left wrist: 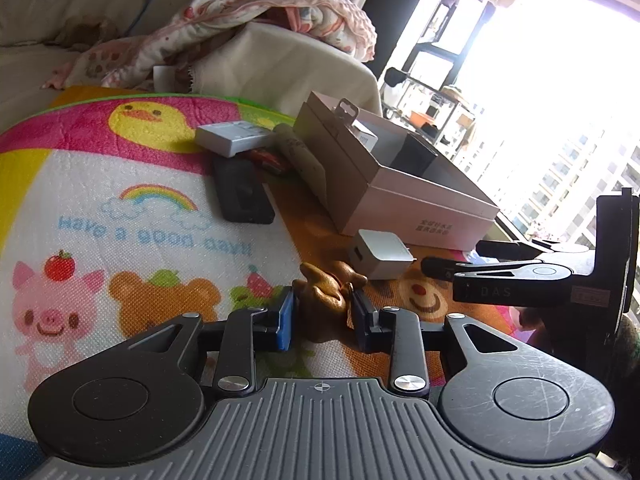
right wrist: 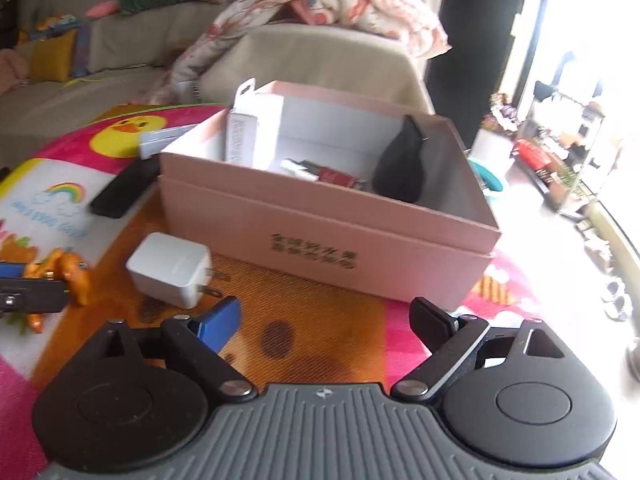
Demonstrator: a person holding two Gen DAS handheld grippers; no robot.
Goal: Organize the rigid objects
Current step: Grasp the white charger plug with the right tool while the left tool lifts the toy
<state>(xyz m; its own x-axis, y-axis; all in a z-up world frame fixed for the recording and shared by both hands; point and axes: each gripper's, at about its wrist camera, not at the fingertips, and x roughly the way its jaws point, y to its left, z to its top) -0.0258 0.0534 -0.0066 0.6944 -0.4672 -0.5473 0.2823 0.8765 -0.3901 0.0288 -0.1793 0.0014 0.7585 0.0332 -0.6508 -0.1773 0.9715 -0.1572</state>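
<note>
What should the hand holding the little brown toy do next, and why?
Probably lift the brown toy and carry it toward the pink box. The left gripper is already shut on it, other things already lie in the box, and the right gripper hangs open, empty.

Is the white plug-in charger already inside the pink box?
No, the white charger lies on the colourful mat just in front of the pink box, outside its walls.
</note>
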